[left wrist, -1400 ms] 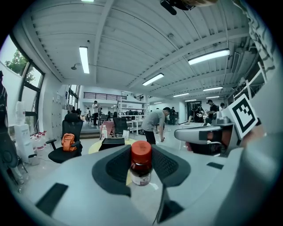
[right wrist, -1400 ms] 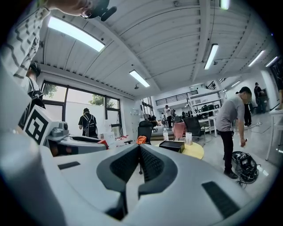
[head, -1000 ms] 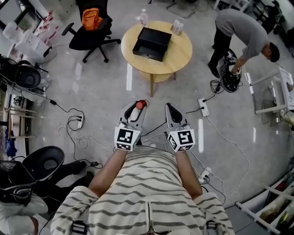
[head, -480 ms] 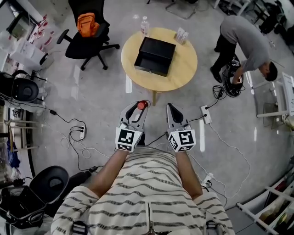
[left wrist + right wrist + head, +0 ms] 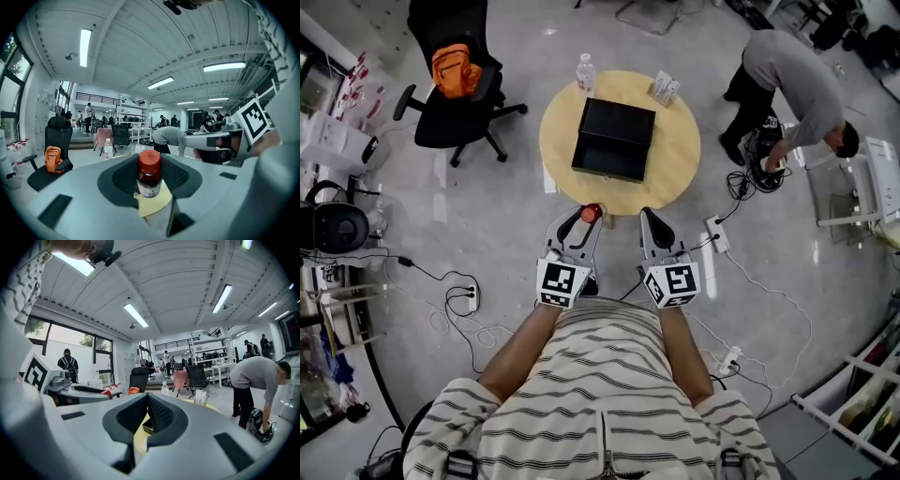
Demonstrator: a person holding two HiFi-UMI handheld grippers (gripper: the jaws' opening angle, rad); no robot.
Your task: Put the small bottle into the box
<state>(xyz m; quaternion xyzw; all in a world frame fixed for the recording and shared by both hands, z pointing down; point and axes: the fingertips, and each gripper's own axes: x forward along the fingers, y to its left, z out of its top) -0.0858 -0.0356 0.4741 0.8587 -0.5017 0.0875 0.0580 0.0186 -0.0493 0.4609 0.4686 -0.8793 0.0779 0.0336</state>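
Observation:
My left gripper [image 5: 584,218] is shut on a small bottle [image 5: 591,213] with a red cap, held upright between the pads; in the left gripper view the small bottle [image 5: 149,174] fills the gap of my left gripper [image 5: 150,180]. My right gripper [image 5: 652,223] is shut with nothing in it, its pads meeting in the right gripper view [image 5: 147,416]. Both grippers hover at the near edge of a round wooden table [image 5: 680,155]. An open black box [image 5: 614,138] lies in the table's middle, a little ahead of the grippers.
A clear water bottle [image 5: 585,71] and a small card stand [image 5: 664,89] sit at the table's far side. A black office chair with an orange bag [image 5: 455,75] stands to the left. A person [image 5: 792,80] bends over at the right. Cables and power strips [image 5: 714,233] lie on the floor.
Both grippers have come forward together to the table's near edge, the left still holding the bottle. The table and box now lie closer ahead.

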